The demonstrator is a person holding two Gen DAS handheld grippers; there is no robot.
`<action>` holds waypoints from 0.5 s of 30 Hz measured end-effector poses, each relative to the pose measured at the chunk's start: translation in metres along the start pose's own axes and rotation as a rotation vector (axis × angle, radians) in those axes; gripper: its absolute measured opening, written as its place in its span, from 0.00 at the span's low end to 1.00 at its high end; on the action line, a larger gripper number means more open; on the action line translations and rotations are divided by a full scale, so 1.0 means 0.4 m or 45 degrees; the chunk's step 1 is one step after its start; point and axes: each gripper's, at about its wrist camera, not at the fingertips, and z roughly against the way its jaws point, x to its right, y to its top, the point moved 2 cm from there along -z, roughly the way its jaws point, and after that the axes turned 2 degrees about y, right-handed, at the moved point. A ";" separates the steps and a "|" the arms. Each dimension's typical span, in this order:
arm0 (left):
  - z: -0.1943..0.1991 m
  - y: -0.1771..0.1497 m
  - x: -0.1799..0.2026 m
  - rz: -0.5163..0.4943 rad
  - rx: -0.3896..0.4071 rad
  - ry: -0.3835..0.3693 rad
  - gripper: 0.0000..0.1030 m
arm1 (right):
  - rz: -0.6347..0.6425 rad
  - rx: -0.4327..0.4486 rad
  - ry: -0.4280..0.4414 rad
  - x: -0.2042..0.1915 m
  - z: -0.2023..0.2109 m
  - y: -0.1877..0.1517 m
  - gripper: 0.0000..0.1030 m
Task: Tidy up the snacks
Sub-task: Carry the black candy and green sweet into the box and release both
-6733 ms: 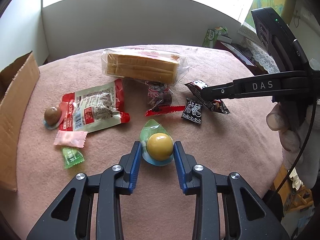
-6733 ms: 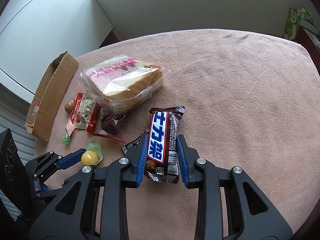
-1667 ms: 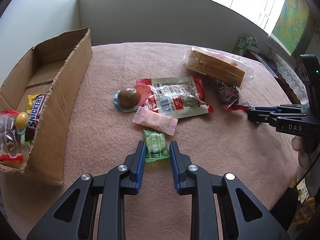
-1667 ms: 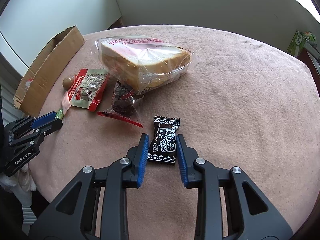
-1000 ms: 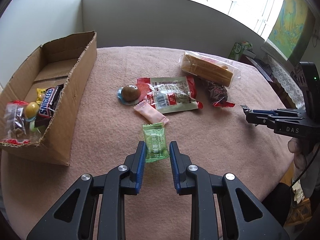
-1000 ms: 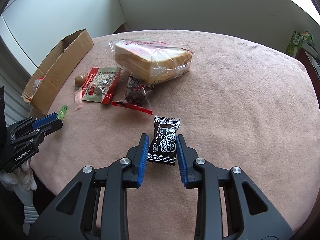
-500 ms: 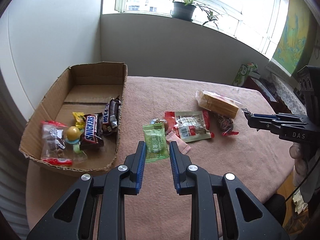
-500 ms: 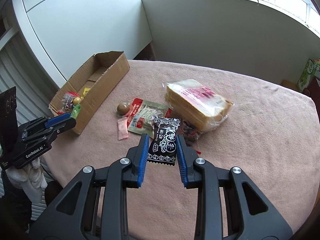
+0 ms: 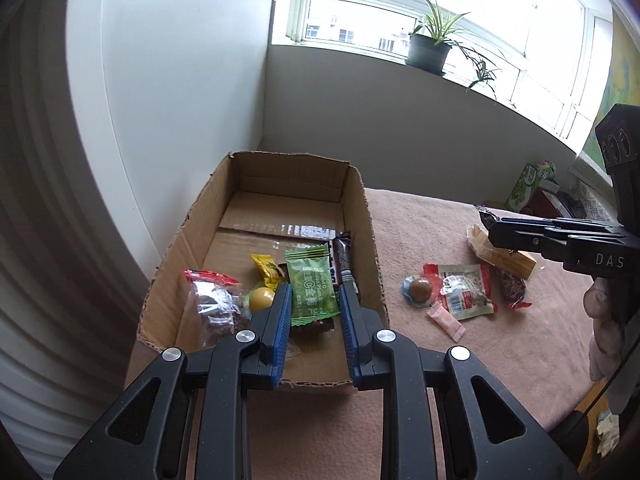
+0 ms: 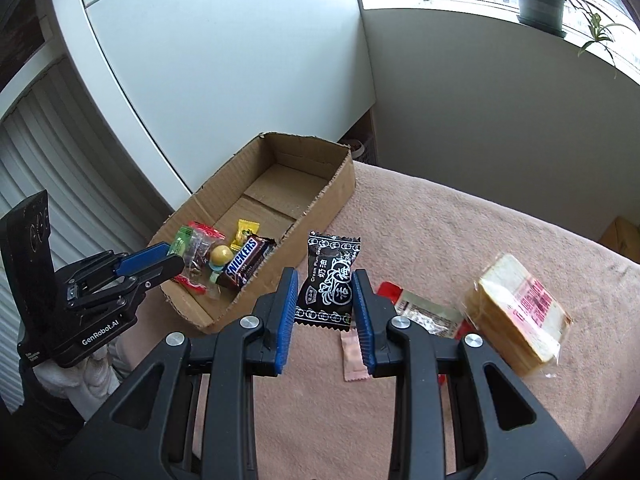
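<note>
My left gripper (image 9: 313, 304) is shut on a green candy packet (image 9: 310, 286), held in the air over the near end of the open cardboard box (image 9: 362, 216). In the right wrist view that gripper (image 10: 176, 258) hangs above the box's near left corner. My right gripper (image 10: 325, 292) is shut on a black plum candy packet (image 10: 330, 278), lifted above the pink tablecloth (image 10: 460, 232) just right of the box (image 10: 320, 196). Inside the box lie a Snickers bar (image 10: 242, 266), a yellow ball sweet (image 10: 221, 255), a yellow candy (image 10: 244, 232) and a clear bag of dark snacks (image 9: 212, 306).
On the cloth right of the box lie a brown egg snack (image 9: 420, 290), a pink sachet (image 9: 446, 320), a red-and-white packet (image 9: 464, 290), a dark wrapped snack (image 9: 512, 292) and bagged bread (image 10: 516, 312). A white wall and a windowsill with a potted plant (image 9: 428, 48) stand behind.
Both grippers have risen and swung left toward the box with their packets still gripped. The left one has come from above the cloth to over the box's near end.
</note>
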 end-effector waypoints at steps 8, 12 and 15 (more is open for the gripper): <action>-0.035 0.035 -0.070 0.053 0.008 0.044 0.21 | 0.047 -0.022 0.054 -0.089 -0.094 0.085 0.28; -0.047 0.033 -0.084 0.065 0.002 0.048 0.22 | 0.053 -0.047 0.092 -0.122 -0.138 0.098 0.28; -0.054 0.031 -0.089 0.071 -0.006 0.047 0.22 | 0.048 -0.067 0.116 -0.137 -0.166 0.102 0.28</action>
